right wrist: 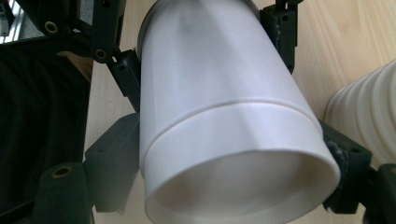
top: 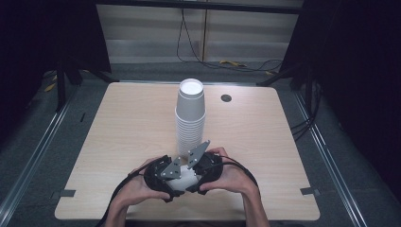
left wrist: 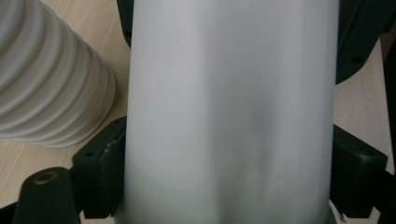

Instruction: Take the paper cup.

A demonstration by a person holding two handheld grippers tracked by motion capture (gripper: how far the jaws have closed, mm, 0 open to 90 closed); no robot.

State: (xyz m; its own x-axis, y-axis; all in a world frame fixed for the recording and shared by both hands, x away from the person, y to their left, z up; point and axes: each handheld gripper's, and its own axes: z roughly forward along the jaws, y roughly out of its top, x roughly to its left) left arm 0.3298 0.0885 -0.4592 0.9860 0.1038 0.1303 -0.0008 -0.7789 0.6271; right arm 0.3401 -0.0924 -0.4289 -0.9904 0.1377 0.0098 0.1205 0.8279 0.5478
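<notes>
Close by the table's near edge, the left gripper [top: 176, 185] and right gripper [top: 197, 176] both clamp one white paper cup [top: 185, 178] lying sideways between them. Just beyond them stands the tall cup stack [top: 190, 116] on the wooden table [top: 118, 132].

The table [top: 142, 123] is lit evenly from overhead while everything from 9 to 3 o'clock is left pretty dark, and the close-up white cup [left wrist: 229, 112] gets rendered soft and blurry.
</notes>
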